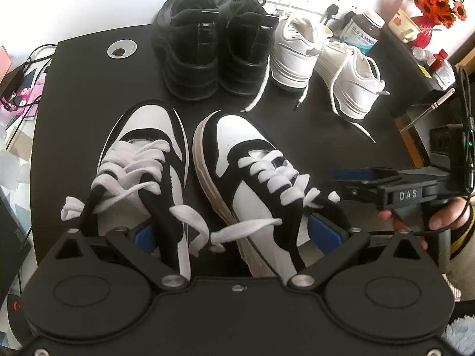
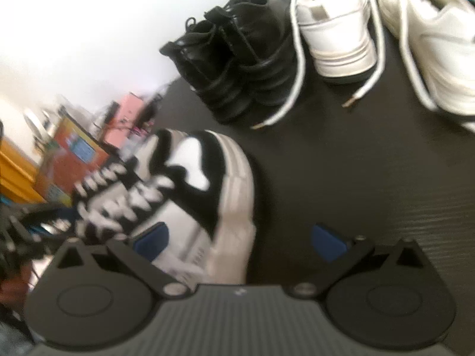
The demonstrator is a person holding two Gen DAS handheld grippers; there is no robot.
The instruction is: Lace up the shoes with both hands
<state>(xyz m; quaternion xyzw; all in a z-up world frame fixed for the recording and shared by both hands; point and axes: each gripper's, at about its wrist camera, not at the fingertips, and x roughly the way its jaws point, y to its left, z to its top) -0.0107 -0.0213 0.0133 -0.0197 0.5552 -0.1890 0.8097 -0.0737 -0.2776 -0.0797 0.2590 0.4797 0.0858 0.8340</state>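
A: What is hidden or hard to make out?

B: The heels of the two black-and-white shoes are cut off by the body of the left tongs [image 1: 237, 234]. The right wrist view is blurred, so lace detail there cannot be read. The tips of the right tongs [image 1: 344, 184] are seen side-on in the left wrist view, just beside the right shoe's laces; whether a lace is touched cannot be told.

A: How are the tongs set?

B: The left tongs are spread wide, with both shoes seen between the blue pads [image 1: 323, 234]. In its own view the right tongs [image 2: 240, 241] are also spread wide, with nothing held.

A: Where are the task's shoes?

B: The left black-and-white shoe [image 1: 142, 160] and the right black-and-white shoe [image 1: 249, 163] are stood side by side, toes away, on the dark matte ribbed surface [image 1: 326, 124]. Flat, wide white laces [image 1: 237, 231] are left loose, with ends draped between the shoes. Smooth white panels and black suede-like overlays are seen.

A: What else is counted?

B: Six shoes in all: two chunky black shoes [image 1: 213, 47] and two white sneakers [image 1: 320, 62] with thin untied laces. One brown bottle [image 1: 363, 29] and one red vase of orange flowers [image 1: 436, 9] are set behind.
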